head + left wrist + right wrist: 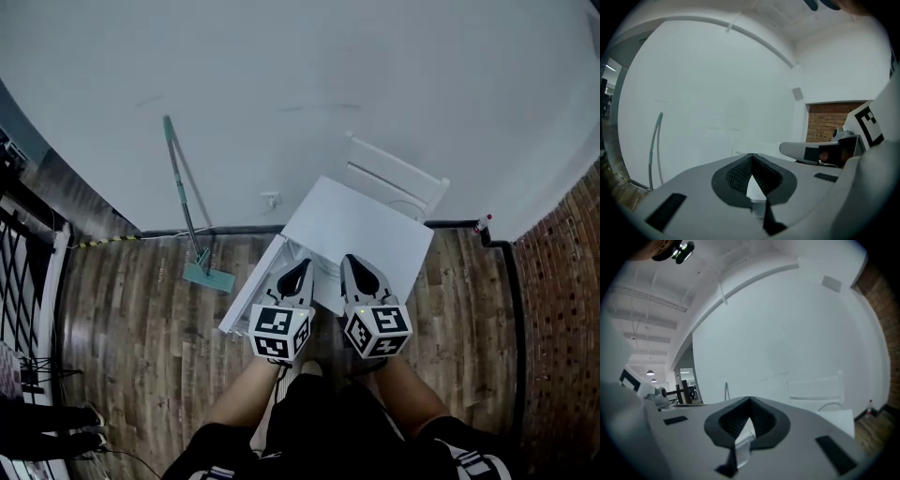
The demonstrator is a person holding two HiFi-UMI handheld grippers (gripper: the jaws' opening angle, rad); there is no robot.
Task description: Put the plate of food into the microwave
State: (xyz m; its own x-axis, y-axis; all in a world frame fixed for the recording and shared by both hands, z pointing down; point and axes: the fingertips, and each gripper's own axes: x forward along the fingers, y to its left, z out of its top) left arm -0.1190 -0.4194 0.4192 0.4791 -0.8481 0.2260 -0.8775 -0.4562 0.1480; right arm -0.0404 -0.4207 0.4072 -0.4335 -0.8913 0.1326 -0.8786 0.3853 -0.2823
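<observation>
Neither a plate of food nor a microwave shows in any view. In the head view my left gripper (296, 270) and right gripper (354, 266) are held side by side, high and close to the camera, above a white table (361, 230). Both point away from me toward the white wall. In the left gripper view the left gripper (751, 156) has its jaws meeting at the tip with nothing between them. The right gripper (750, 401) looks the same in its own view, shut and empty. The right gripper's body (820, 152) shows at the right of the left gripper view.
A white chair (396, 180) stands behind the table against the wall. A teal mop (207, 275) leans on the wall to the left. A brick wall (562, 309) is at the right and a black rack (21, 272) at the left. Someone's shoes (66, 427) stand at lower left on the wooden floor.
</observation>
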